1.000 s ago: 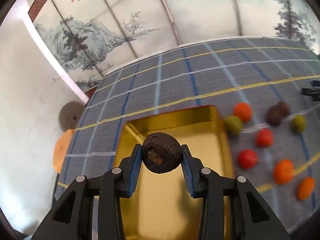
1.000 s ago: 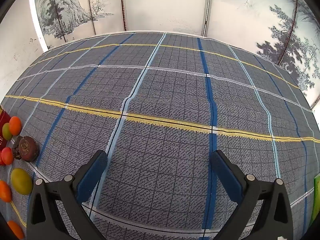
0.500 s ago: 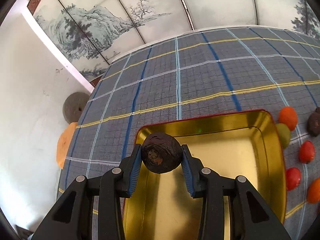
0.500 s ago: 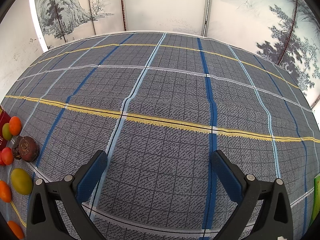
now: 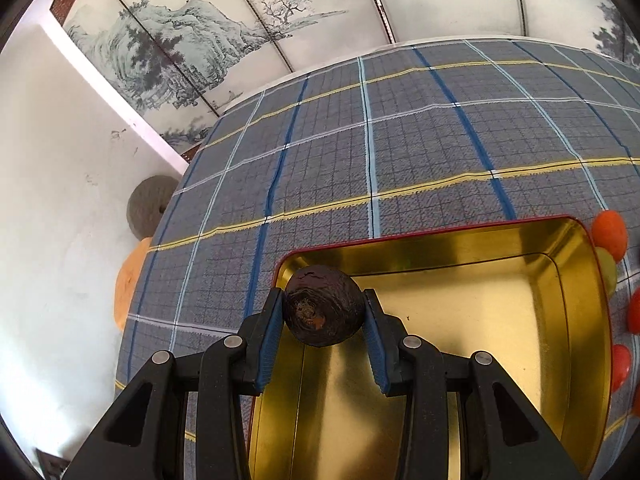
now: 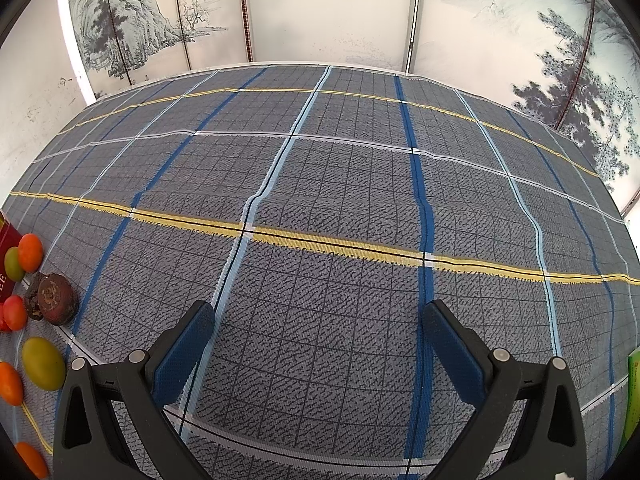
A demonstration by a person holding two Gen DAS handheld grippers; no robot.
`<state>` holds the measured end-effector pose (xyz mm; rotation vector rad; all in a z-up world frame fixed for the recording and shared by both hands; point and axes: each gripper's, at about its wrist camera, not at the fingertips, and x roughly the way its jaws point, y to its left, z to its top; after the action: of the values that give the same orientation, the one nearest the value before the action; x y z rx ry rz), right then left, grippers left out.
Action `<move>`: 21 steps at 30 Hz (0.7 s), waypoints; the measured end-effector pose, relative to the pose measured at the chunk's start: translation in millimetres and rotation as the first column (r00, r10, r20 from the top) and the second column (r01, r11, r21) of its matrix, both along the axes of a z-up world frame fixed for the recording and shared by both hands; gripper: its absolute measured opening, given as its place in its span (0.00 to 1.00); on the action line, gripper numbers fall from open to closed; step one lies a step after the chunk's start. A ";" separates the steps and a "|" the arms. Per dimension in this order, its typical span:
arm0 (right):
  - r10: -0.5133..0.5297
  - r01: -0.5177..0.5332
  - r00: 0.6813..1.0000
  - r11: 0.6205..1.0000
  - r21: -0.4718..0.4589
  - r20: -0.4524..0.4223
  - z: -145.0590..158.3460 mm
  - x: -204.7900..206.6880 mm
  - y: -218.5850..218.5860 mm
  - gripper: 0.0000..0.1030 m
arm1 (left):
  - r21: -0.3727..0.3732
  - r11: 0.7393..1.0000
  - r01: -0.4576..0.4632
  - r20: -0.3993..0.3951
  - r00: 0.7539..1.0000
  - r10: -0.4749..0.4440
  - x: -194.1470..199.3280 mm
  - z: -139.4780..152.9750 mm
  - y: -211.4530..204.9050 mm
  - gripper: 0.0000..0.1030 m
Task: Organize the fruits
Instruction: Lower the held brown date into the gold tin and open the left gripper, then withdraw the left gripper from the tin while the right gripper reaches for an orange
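One dark fruit (image 5: 323, 311) in left claw (image 5: 323, 320), perhaps six loose.

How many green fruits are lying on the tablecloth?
2: the far green fruit beside the red tray wall, the near green fruit below the brown fruit. Others may lie off-frame.

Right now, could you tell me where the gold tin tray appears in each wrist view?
Left wrist: the gold tin tray fills the lower right, under the left tongs.
Right wrist: only a red sliver of its outer wall at the far left edge.
Shared landmark: the orange fruit beside its corner.
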<state>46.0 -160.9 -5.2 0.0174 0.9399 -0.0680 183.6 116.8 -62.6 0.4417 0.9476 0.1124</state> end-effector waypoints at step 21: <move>0.001 -0.001 1.000 1.000 0.001 0.000 0.0 -0.3 0.0 1.00 | -0.008 0.999 0.037 0.016 0.999 -0.037 -2.5 -3.4 -4.1 0.45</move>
<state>45.7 -161.0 -5.2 0.0182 0.9399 -0.0670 181.2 112.7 -66.0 0.4497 0.9232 0.0787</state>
